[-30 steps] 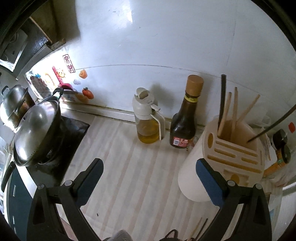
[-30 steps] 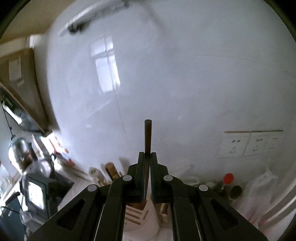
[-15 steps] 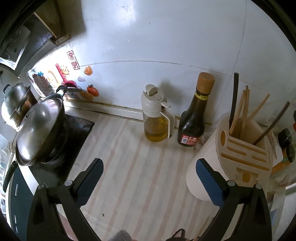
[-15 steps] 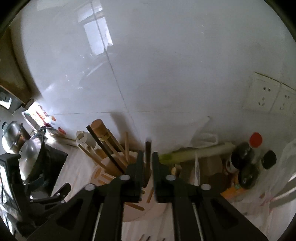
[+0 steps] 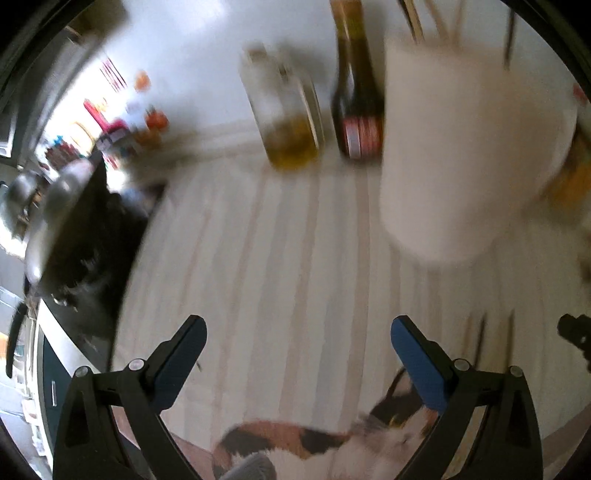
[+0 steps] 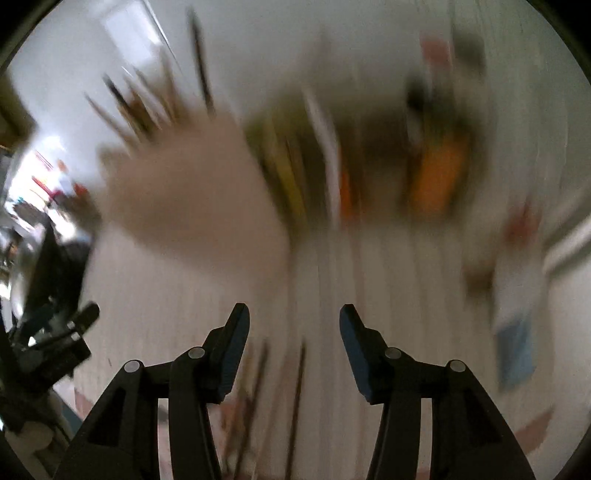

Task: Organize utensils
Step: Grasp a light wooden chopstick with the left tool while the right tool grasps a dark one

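Both views are motion-blurred. The cream utensil holder [image 5: 465, 147] stands at the upper right of the left wrist view, with chopsticks [image 5: 511, 33] sticking out of its top. It also shows in the right wrist view [image 6: 195, 192], with dark and wooden chopsticks [image 6: 201, 70] in it. My left gripper [image 5: 295, 332] is open and empty, low over the striped counter [image 5: 280, 240]. My right gripper [image 6: 293, 321] is open and empty. Several loose chopsticks [image 6: 297, 387] lie on the counter just below and between its fingers.
An oil dispenser [image 5: 288, 110] and a dark sauce bottle [image 5: 356, 96] stand at the wall left of the holder. A stove with a steel pot [image 5: 55, 206] is at the left. Bottles and packets [image 6: 436, 166] crowd the right. A calico cat [image 5: 332, 443] lies at the counter's near edge.
My right gripper has let go of the dark chopstick, opened, and dropped low toward the counter. My left gripper has also moved down and closer to the counter. Both views are now blurred.
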A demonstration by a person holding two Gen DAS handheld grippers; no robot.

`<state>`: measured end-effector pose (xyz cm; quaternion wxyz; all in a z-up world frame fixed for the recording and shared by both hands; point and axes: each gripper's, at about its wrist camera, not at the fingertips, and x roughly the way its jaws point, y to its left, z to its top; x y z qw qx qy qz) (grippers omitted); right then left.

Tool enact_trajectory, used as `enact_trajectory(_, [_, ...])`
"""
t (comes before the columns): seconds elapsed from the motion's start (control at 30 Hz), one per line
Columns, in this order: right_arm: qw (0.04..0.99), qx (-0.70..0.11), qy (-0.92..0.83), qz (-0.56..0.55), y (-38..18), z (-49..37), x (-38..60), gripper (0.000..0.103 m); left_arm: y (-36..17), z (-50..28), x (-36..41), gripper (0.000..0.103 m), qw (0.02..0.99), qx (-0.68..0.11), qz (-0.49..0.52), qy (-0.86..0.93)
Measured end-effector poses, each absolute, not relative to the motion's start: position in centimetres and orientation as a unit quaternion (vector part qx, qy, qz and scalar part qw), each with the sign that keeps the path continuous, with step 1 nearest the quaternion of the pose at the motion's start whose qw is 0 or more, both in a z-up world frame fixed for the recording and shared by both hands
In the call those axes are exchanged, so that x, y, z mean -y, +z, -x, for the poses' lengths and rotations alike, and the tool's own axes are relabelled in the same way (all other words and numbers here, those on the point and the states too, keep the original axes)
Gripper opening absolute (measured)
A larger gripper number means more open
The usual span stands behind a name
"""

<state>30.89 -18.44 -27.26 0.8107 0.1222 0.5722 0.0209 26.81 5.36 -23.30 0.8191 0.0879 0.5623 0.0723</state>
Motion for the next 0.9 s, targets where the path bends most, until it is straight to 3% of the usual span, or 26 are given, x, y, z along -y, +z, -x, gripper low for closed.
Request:
enact_trajectory(0.13, [0.773,-0.620,0.005,-0.135,-33.7,-29.1,18.2,0.053,-27.4,-25.6,-5.0,0.102,0.793,-0.595,-0.110,0.064])
enact_trajectory(0.3, [0.765,-0.632,0.010,-0.123,-36.6,-28.3,16.7,0.051,-29.3,-25.2,-4.5,0.102,0.781,-0.610,-0.122,0.057])
enact_trajectory(0.4, [0.771,-0.632,0.014,-0.080,-37.1,-27.8,15.2,0.034,-29.4,-25.0,-3.7,0.102,0.780,-0.612,-0.122,0.045])
enact_trajectory(0.5, [0.779,-0.627,0.003,-0.024,-36.5,-27.2,14.5,0.009,-29.3,-24.6,-2.3,0.102,0.780,-0.613,-0.121,0.026])
enact_trajectory(0.73, [0.760,-0.648,-0.018,-0.043,-35.4,-25.4,19.7,0.005,-30.7,-25.2,2.2,0.100,0.755,-0.649,-0.082,-0.048])
enact_trajectory(0.8, [0.756,-0.652,-0.021,-0.055,-35.3,-25.0,21.1,0.005,-31.2,-25.4,3.7,0.090,0.753,-0.649,-0.094,-0.064])
enact_trajectory(0.9, [0.752,-0.653,-0.019,-0.087,-34.7,-24.7,23.0,0.005,-31.7,-25.6,5.2,0.056,0.752,-0.645,-0.108,-0.083])
